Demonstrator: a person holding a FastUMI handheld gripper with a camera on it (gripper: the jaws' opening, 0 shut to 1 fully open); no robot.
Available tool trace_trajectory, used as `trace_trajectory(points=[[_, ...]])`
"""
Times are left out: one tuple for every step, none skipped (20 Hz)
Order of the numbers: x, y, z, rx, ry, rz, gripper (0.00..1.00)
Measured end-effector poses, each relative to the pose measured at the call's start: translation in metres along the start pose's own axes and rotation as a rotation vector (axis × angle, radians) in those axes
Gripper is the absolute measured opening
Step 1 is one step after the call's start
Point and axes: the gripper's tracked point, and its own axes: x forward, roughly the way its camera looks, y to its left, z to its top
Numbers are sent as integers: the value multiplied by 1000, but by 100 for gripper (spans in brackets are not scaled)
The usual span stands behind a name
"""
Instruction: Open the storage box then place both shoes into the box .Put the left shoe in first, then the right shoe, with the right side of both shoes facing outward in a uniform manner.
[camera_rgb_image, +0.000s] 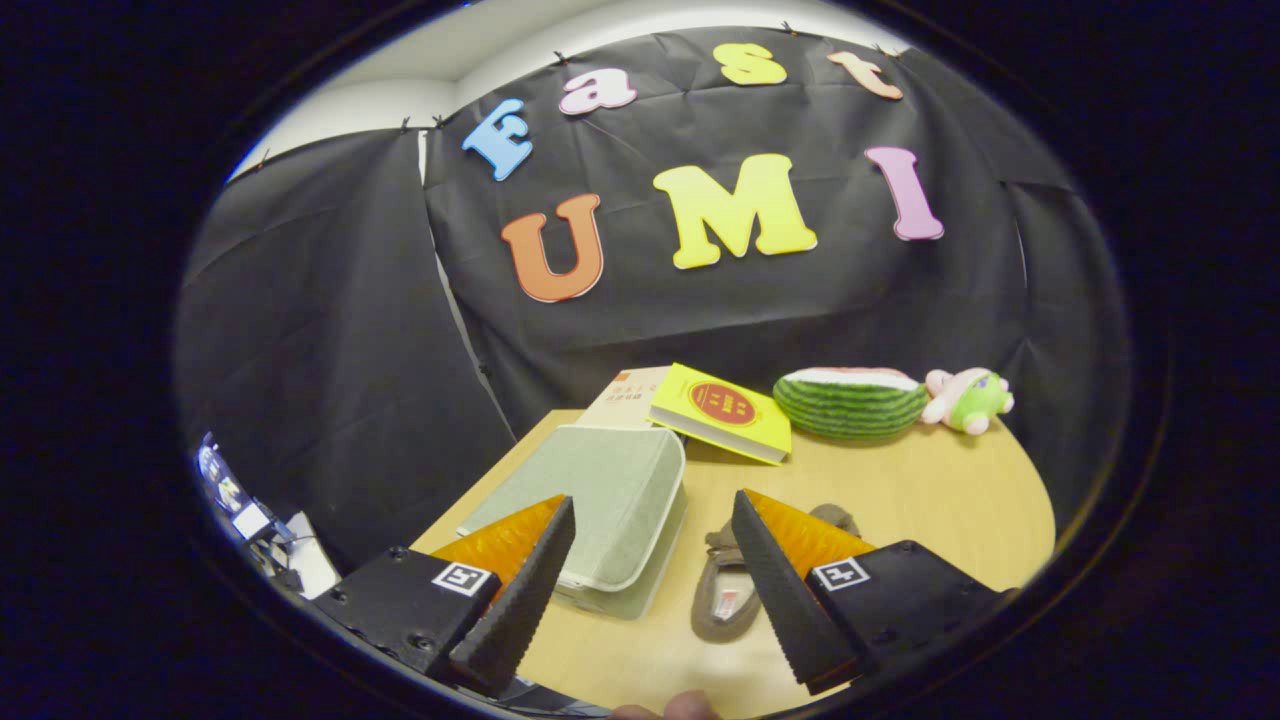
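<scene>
Claw (650, 560) open, empty | storage box (600, 500) closed | shoe (735, 590) beside

Black cloth wall (330, 330) behind a wooden table (940, 490); white ceiling (420, 70) above.

Light: even, bright, from above | Shadows: soft, short, under the book (722, 411) and storage box (600, 510) | Glare: faint sheen on near table (930, 500) | Focus: sharp mid-scene, gripper (650, 580) fingers slightly soft | Distortion: strong fisheye bending, dimming outward
</scene>
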Motion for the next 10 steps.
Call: trace_trajectory(points=[[7, 2, -10, 28, 20, 8, 100], [14, 3, -19, 57, 41, 17, 100], [22, 7, -30, 87, 66, 34, 100], [31, 8, -40, 112, 95, 48, 100], [38, 10, -50, 134, 124, 61, 100], [46, 10, -59, 160, 149, 76, 100], [54, 10, -68, 186, 175, 94, 100], [62, 8, -75, 216, 196, 104, 100], [71, 6, -80, 245, 211, 110, 100], [80, 3, -84, 268, 227, 113, 100]])
